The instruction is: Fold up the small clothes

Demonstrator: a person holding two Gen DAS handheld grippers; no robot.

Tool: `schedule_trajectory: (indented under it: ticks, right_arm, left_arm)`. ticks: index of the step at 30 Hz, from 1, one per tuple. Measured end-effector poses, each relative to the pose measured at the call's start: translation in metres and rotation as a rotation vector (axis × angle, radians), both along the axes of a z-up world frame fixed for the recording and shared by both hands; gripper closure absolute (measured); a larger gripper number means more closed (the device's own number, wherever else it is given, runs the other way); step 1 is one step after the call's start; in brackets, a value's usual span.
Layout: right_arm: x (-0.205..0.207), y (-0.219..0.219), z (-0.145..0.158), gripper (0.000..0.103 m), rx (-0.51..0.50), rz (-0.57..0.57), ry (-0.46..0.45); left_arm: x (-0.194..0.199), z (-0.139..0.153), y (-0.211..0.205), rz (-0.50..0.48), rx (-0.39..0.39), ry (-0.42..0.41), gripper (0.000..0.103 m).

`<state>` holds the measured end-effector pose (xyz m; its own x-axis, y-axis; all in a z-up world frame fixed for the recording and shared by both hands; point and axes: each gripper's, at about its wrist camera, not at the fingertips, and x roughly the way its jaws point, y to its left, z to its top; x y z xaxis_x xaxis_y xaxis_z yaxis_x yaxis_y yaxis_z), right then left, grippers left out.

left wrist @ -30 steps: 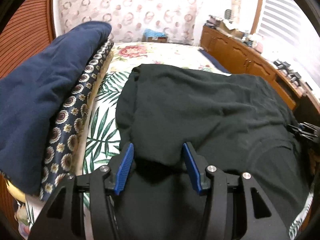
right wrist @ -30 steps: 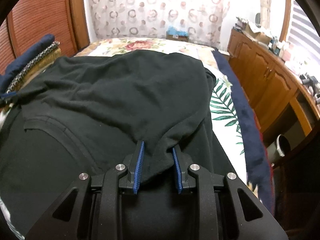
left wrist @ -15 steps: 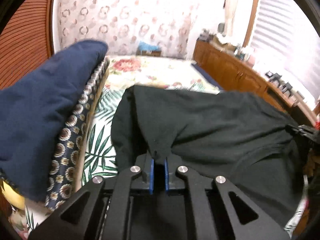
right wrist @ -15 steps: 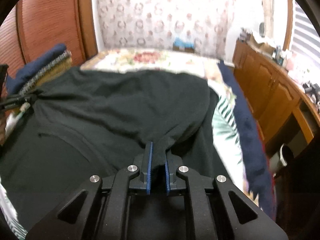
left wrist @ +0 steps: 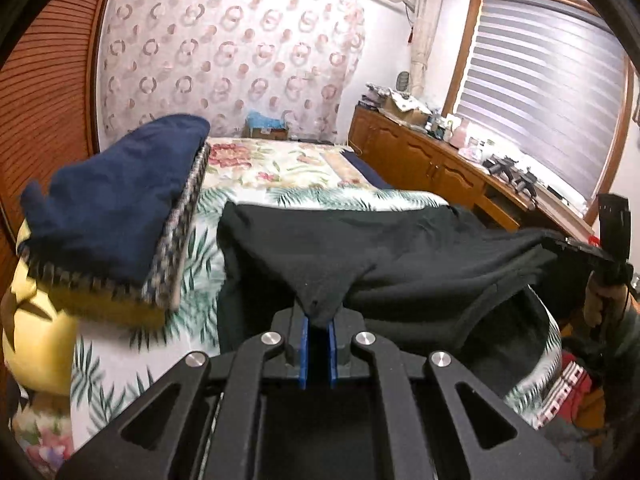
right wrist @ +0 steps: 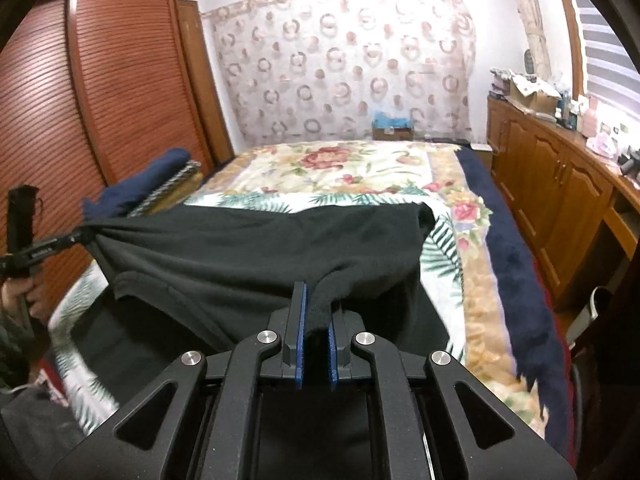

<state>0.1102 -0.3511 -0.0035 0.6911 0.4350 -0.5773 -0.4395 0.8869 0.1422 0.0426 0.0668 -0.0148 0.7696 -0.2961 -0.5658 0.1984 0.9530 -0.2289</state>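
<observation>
— So, what takes up most of the room?

— The bed (right wrist: 472, 280), under a floral and palm-leaf cover, with wooden cabinets (right wrist: 552, 184) along its right side and a slatted wardrobe (right wrist: 100, 92) on its left.

— And the task's piece?

— A black garment (left wrist: 400, 252) spread across the near part of the bed. Its near edge is raised off the cover and stretched between two pinch points, while the far edge lies on the palm-leaf print.

— Anything beside it?

— To its left, a pile of folded bedding (left wrist: 120, 216): navy on top, a patterned layer beneath, yellow at the bottom.

— How do the tools stand?

— The left hand-held gripper (left wrist: 318, 334) is clenched on a bunched corner of the cloth, blue pads pressed against it. The right hand-held gripper (right wrist: 316, 328) clamps the other corner the same way, a strip of black fabric running down between its pads.

— Smaller things?

— In each view the opposite tool's handle appears at the frame edge, a hand (right wrist: 24, 292) wrapped around it.
</observation>
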Motion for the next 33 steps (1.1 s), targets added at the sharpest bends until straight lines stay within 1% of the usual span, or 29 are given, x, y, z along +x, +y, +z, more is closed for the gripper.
schedule_trajectory:
  ticks: [5,7,9,10,13,15,16,18,19,21,23,24,26,29,30,33]
  right_arm:
    - [-0.031,0.001,0.008,0.097,-0.042,0.017,-0.003]
    - [-0.038,0.002,0.006,0.097,-0.065,0.013,0.005]
    - [-0.047,0.002,0.0,0.097,-0.069,0.018,0.024]
    - [-0.051,0.002,-0.003,0.097,-0.07,0.019,0.033]
    - [-0.052,0.003,-0.025,0.096,-0.076,0.007,0.085]
    - [-0.052,0.006,-0.038,0.096,-0.099,-0.01,0.101]
    - [-0.054,0.006,-0.041,0.095,-0.103,-0.013,0.107]
    - [-0.054,0.006,-0.044,0.092,-0.103,-0.02,0.121]
    - [-0.054,0.006,-0.044,0.091,-0.109,-0.022,0.122]
    - [-0.054,0.004,-0.042,0.081,-0.121,-0.03,0.114]
    - [-0.054,0.002,-0.038,0.076,-0.128,-0.043,0.103]
    - [-0.054,0.0,-0.037,0.065,-0.13,-0.048,0.098]
    - [-0.053,-0.005,-0.034,0.049,-0.128,-0.092,0.085]
    - [-0.055,-0.008,-0.032,0.045,-0.137,-0.109,0.061]
    - [-0.055,-0.006,-0.034,0.043,-0.145,-0.112,0.06]
    - [-0.052,0.001,-0.041,0.042,-0.175,-0.108,0.065]
  left_arm:
    - [-0.027,-0.004,-0.003,-0.004,0.013,0.026,0.098]
    - [-0.037,-0.009,-0.005,-0.004,0.039,0.034,0.097]
    - [-0.042,-0.019,-0.007,-0.007,0.051,0.055,0.094]
    - [-0.043,-0.025,-0.006,-0.014,0.055,0.073,0.094]
    - [-0.038,-0.043,-0.004,-0.008,0.07,0.131,0.091]
    - [-0.038,-0.049,-0.003,-0.004,0.077,0.151,0.085]
    - [-0.038,-0.049,-0.003,0.0,0.081,0.155,0.084]
    - [-0.04,-0.05,-0.002,0.003,0.087,0.162,0.077]
    - [-0.041,-0.05,-0.002,0.006,0.091,0.163,0.076]
    - [-0.043,-0.049,-0.002,0.016,0.103,0.165,0.072]
    - [-0.046,-0.047,-0.004,0.012,0.107,0.157,0.07]
    - [-0.048,-0.044,-0.005,0.006,0.108,0.148,0.069]
    - [-0.051,-0.041,-0.005,0.002,0.105,0.135,0.069]
    - [-0.055,-0.034,-0.007,0.001,0.107,0.112,0.068]
    - [-0.055,-0.031,-0.007,0.003,0.107,0.106,0.068]
    - [-0.053,-0.027,-0.005,0.015,0.105,0.095,0.067]
